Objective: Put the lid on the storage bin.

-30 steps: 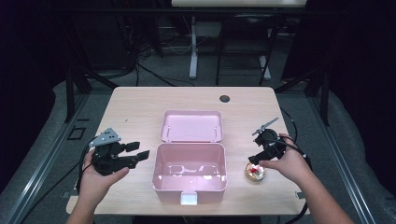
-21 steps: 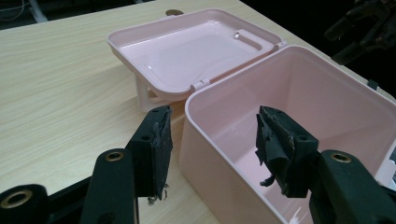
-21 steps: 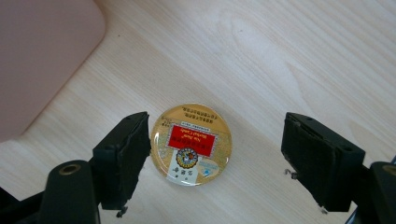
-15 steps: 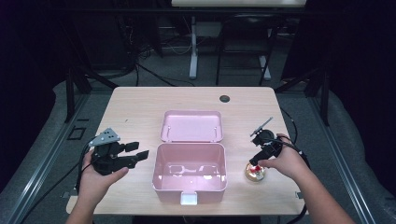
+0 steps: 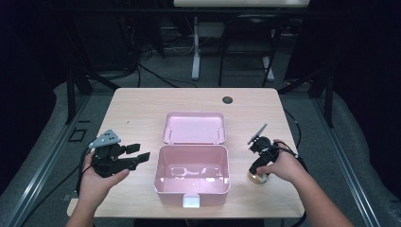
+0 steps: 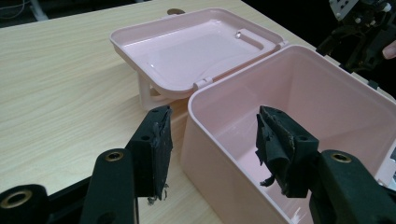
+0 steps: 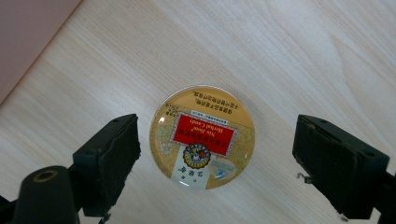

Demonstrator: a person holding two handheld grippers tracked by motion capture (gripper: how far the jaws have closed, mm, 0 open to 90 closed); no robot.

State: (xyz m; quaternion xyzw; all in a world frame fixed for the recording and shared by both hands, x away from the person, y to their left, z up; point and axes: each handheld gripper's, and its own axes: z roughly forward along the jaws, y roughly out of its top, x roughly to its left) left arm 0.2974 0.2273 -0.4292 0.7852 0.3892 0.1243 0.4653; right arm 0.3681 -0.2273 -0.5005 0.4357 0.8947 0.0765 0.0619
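The worktop carries a pink box with its lid thrown back flat behind it, and the inside of the box looks empty. So the opening is done; by my reckoning the packing has not begun. The one thing that seems meant for it, a small round tin with a gold and red label, lies flat on the wood just to the right of the box.

The right hand-held gripper points straight down over that tin, its jaws having just spread further; they stand wide on either side with clear gaps, touching nothing. Closing, lifting and carrying across are all left.

The left hand-held gripper waits beside the box's left wall, jaws apart and holding nothing, one jaw outside the wall and the other lined up over the inside.
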